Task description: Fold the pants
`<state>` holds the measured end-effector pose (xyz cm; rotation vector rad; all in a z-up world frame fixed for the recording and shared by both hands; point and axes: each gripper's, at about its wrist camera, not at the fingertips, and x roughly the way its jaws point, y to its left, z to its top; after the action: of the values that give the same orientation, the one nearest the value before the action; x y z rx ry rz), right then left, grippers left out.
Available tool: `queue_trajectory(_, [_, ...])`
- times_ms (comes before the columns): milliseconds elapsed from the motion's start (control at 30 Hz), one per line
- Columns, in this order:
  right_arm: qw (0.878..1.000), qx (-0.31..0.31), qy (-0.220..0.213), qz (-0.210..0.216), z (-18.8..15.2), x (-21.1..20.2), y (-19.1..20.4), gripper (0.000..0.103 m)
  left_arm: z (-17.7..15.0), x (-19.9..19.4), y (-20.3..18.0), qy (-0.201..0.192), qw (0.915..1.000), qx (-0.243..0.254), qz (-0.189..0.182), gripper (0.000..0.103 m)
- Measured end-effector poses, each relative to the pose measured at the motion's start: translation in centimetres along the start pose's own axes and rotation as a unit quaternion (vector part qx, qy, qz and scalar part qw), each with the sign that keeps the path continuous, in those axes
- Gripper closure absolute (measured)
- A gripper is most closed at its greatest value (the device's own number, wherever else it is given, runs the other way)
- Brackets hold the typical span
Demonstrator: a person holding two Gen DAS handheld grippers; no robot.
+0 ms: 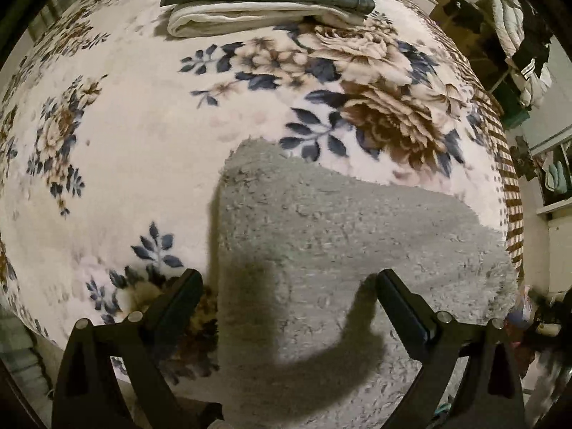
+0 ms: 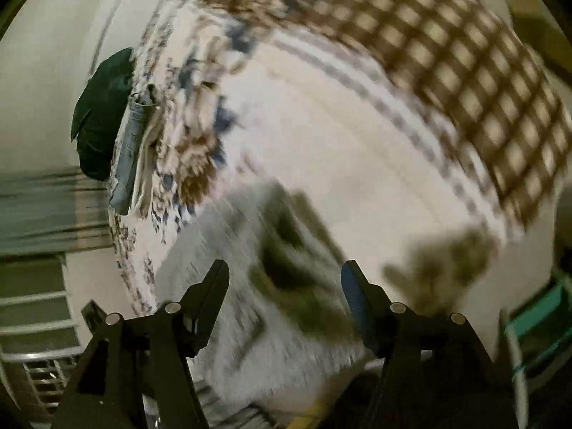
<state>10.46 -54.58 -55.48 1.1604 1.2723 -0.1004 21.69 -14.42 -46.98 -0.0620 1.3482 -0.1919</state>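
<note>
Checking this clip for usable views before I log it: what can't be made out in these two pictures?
- Right wrist view: motion blur smears the grey fleecy pants and blanket; no folds or edges readable.
- Left wrist view: the pants run off the bottom edge, so their full shape is cut off.
- Left wrist view: the folded stack is cropped by the top edge.
- Right tool: open, but contact with the fabric is unclear.
</note>
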Motion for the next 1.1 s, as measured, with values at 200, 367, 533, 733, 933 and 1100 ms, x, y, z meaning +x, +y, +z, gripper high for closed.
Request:
queue_trajectory(200, [0.991, 0.087, 0.067, 0.073, -3.8, 6.4, -4.6, 0.085, -0.1, 0.8, -0.9, 0.008, 0.9998, 0.014, 0.013, 0.003])
queue_trajectory(367, [0.998, 0.064, 0.022, 0.005, -6.1, 3.7, -4.1, 0.095, -0.2, 1.3, -0.7, 0.012, 0.9995, 0.022, 0.019, 0.003])
queue_trajectory(533, [0.991, 0.014, 0.098, -0.090, -5.9, 5.7, -4.4, 0.090, -0.1, 1.8, -1.0, 0.018, 0.9995, 0.023, 0.012, 0.003])
queue_trajectory(733, [0.995, -0.071, 0.035, -0.062, -4.3, -0.1, 0.3, 0.048, -0.1, 0.6, -0.8, 0.016, 0.9996, 0.024, -0.002, 0.003])
queue_trajectory(933, [0.994, -0.109, 0.009, -0.015, 0.1, 1.4, 4.6, 0.027, -0.1, -1.4, -0.4, -0.001, 0.9996, 0.024, -0.014, 0.003])
queue_trajectory(1100, [0.997, -0.069, 0.031, -0.026, 5.6, 7.1, 4.5, 0.082, -0.2, -0.8, 0.3, 0.002, 0.9997, 0.023, -0.002, 0.003])
